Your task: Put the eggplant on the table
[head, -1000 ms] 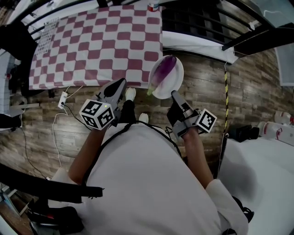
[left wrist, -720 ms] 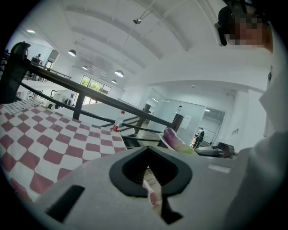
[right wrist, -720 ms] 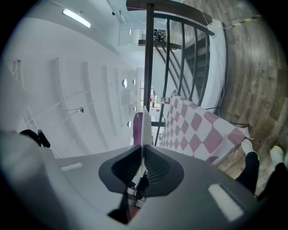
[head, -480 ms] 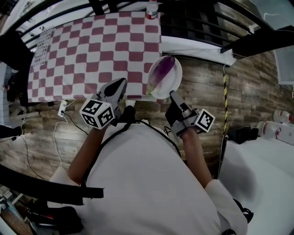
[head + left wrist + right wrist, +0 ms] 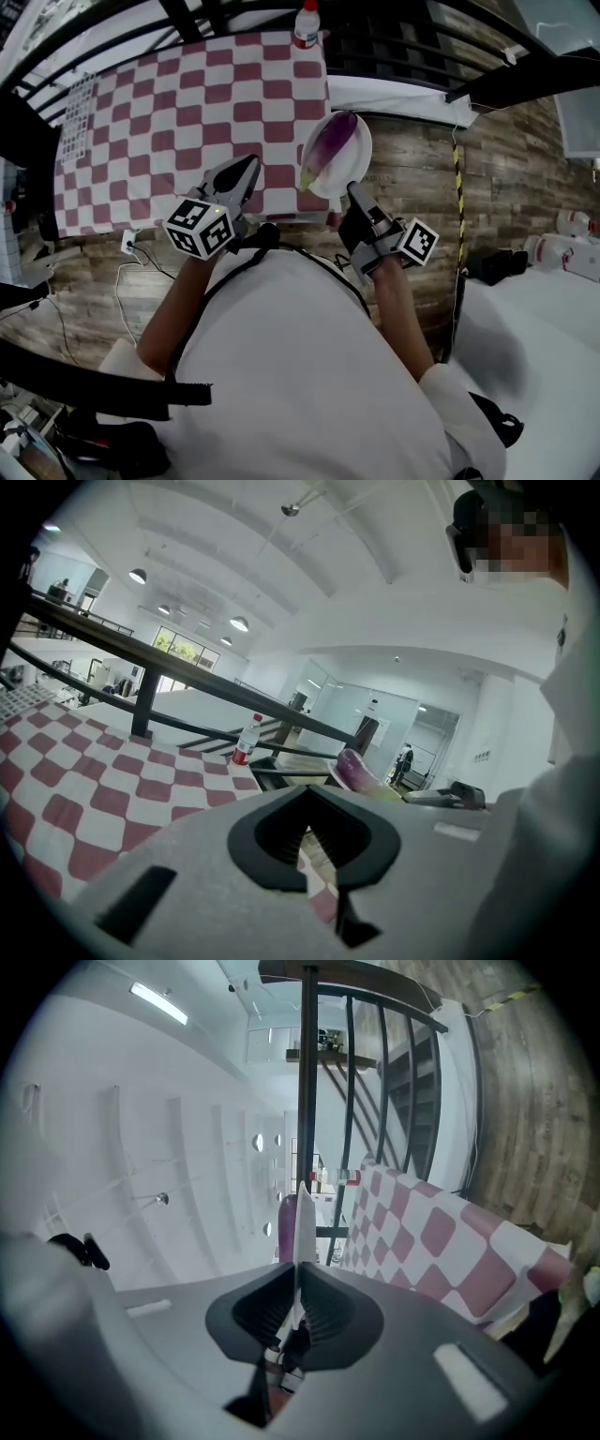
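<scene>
A purple eggplant point(image 5: 330, 145) lies on a white plate point(image 5: 356, 161), which hangs in the air at the near right corner of the table point(image 5: 187, 103) with its red-and-white checked cloth. My right gripper point(image 5: 354, 192) is shut on the plate's near rim. In the right gripper view the plate point(image 5: 303, 1222) stands edge-on between the jaws, with the eggplant point(image 5: 286, 1227) to its left. My left gripper point(image 5: 249, 169) hovers over the table's near edge, shut, with nothing in it. In the left gripper view the eggplant point(image 5: 354, 769) shows off to the right.
A plastic bottle point(image 5: 306, 23) with a red label stands at the table's far right corner. Dark railings point(image 5: 412, 37) run behind and to the right of the table. A power strip and cables point(image 5: 127, 244) lie on the wooden floor on the left.
Both grippers have moved forward toward the table. The plate with the eggplant has travelled with the right gripper and now overlaps the table's near right corner.
</scene>
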Motion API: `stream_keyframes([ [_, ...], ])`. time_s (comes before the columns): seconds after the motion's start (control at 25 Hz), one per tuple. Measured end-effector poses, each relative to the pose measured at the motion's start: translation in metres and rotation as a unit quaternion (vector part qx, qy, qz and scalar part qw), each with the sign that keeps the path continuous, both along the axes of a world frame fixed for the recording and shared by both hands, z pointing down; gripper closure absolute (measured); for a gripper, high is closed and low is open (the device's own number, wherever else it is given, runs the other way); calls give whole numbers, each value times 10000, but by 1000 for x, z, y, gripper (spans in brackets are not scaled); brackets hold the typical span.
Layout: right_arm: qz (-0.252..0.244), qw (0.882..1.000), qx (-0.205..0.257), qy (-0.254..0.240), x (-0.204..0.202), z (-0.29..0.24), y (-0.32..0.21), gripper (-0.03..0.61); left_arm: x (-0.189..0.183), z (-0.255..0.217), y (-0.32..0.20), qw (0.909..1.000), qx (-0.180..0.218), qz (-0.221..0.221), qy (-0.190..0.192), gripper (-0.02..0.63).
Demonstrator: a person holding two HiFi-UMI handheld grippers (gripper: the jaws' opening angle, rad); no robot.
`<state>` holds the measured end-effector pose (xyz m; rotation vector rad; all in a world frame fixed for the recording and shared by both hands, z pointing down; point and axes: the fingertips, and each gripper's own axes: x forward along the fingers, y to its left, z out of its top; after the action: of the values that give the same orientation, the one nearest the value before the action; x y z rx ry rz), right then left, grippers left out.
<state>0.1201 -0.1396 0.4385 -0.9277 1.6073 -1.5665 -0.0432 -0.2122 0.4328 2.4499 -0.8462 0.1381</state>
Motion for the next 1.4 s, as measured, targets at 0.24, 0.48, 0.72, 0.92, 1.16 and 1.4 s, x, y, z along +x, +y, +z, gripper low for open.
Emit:
stream_keyframes([
  [0.24,85,9999,45,56,-12,1,-30,549,-13,10,-30,9998,-90,153,31,614],
  [0.48,264,9996,101,65,-15,5,-59,549,-20,20,-59,9994,-156,301,37,614],
  [0.72,278,9995,137,72,-14,10,-88,548,-21,26,-84,9989,-238,387,75,614],
  [0.92,154,9996,237,62,-9,11,-112,548,-11,32,-96,9985,-333,418,79,614],
  [1.16,-295,9990,325,88,7,21,-135,548,10,35,-101,9988,-405,255,76,614],
  [1.4,-870,9956,317,130,16,40,-148,548,27,37,-97,9990,-432,-21,61,614],
])
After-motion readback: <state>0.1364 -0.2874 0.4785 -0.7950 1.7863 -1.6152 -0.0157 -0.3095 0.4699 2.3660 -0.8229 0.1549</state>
